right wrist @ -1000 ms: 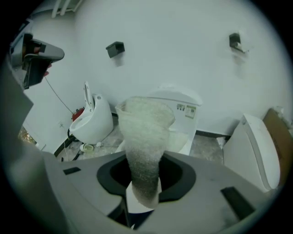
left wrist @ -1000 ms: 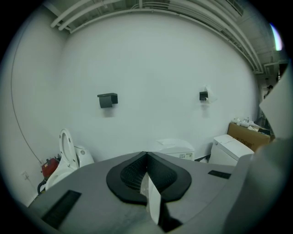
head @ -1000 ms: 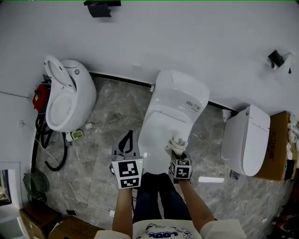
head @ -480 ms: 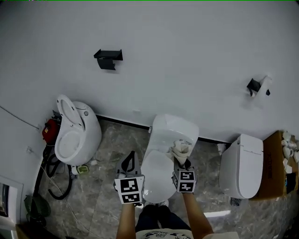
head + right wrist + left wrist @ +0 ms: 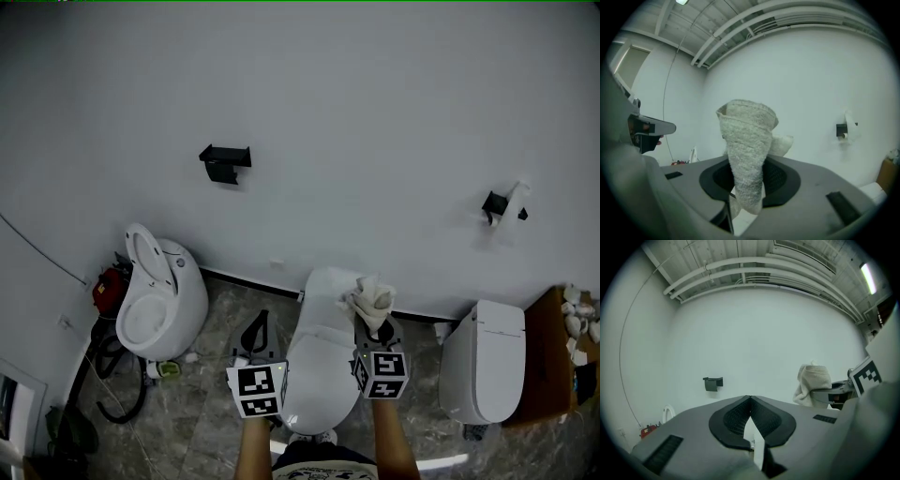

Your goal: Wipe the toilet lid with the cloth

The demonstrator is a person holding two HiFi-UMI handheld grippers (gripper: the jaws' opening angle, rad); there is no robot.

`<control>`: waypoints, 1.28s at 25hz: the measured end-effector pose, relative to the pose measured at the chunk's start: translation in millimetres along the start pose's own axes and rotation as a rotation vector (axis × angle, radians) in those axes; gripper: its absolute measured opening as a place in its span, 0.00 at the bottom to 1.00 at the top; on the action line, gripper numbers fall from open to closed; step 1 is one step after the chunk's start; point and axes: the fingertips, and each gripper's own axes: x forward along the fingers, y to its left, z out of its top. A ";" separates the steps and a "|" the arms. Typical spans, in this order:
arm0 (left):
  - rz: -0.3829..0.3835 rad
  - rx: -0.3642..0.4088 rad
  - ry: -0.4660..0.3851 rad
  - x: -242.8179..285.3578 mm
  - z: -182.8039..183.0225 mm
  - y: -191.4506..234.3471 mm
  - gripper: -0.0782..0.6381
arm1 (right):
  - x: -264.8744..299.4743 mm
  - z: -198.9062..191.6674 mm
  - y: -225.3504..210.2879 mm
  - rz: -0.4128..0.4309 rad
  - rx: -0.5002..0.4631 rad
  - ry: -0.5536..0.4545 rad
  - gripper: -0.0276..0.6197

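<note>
Right tongs [image 5: 749, 190] clamped on the cloth [image 5: 746, 150], a pale bunched wad standing up out of them against the white wall [image 5: 356, 112]. In the head view it sits lower centre, over the back end of the middle toilet [image 5: 325, 283], whose toilet lid [image 5: 317, 384] is down; I cannot tell whether cloth and toilet touch. Left tongs [image 5: 750, 398] pressed tip to tip on nothing, just beside that toilet's left flank; an open toilet [image 5: 159, 300] stands at lower left, a closed toilet [image 5: 483, 361] at lower right, a black bracket [image 5: 225, 161] on the wall upper left.
</note>
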 end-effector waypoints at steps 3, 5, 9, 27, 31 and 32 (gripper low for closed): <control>0.015 0.009 -0.024 -4.3 14.9 0.0 0.11 | -9.4 20.7 -2.1 0.007 0.005 -0.040 0.22; 0.021 0.015 -0.045 -5.6 23.8 -1.5 0.11 | -16.3 30.5 -4.3 0.008 -0.008 -0.063 0.22; 0.027 0.024 -0.074 -6.0 37.2 -3.1 0.11 | -25.2 42.2 -5.2 0.005 -0.024 -0.100 0.22; 0.036 0.017 -0.093 -4.9 42.7 -0.3 0.11 | -18.9 51.0 -9.3 0.009 -0.021 -0.117 0.22; 0.029 0.017 -0.091 -3.8 41.6 -1.3 0.11 | -18.4 51.4 -8.3 0.014 -0.024 -0.118 0.22; 0.027 0.017 -0.089 -3.8 41.3 -1.1 0.11 | -18.6 51.5 -7.7 0.014 -0.026 -0.116 0.22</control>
